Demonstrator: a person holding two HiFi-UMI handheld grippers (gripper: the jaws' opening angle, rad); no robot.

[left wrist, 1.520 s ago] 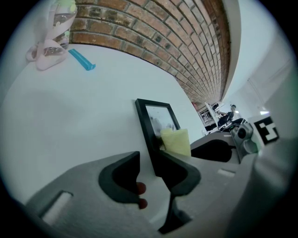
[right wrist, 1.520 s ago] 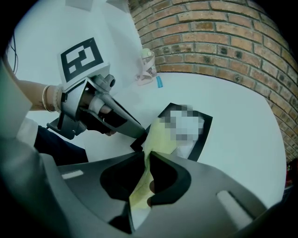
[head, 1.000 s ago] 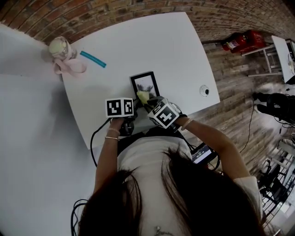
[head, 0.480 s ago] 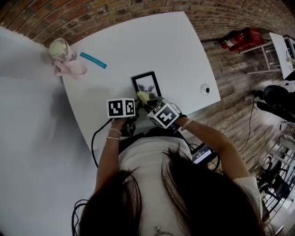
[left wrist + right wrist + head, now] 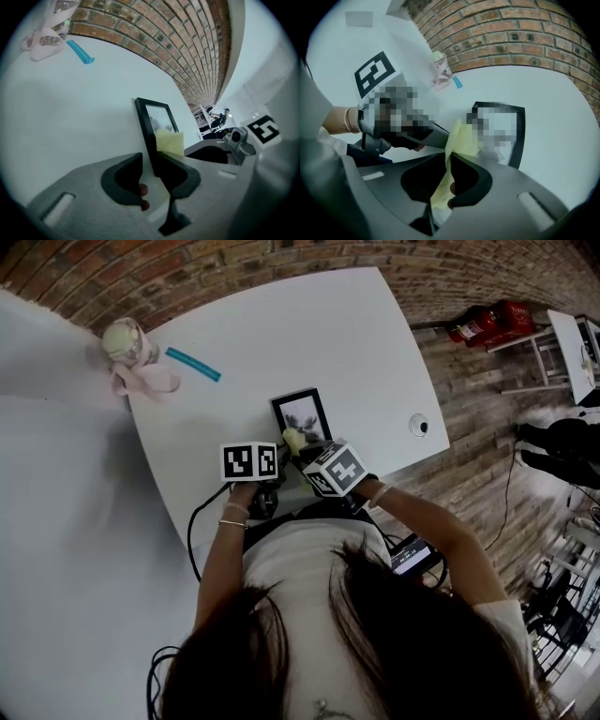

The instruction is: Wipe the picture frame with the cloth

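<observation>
I see the cloth (image 5: 293, 439) at the jaws of my right gripper (image 5: 306, 450), against the picture frame (image 5: 306, 414) just beyond them.

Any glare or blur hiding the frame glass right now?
Head view: picture frame sharp, no glare, table edges bowed. Left gripper view: dark corners, frame clear. Right gripper view: a mosaic patch hides the glass; cloth sharp.

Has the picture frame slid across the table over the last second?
No. The picture frame sits just as far from the round hole in the table as before.
</observation>
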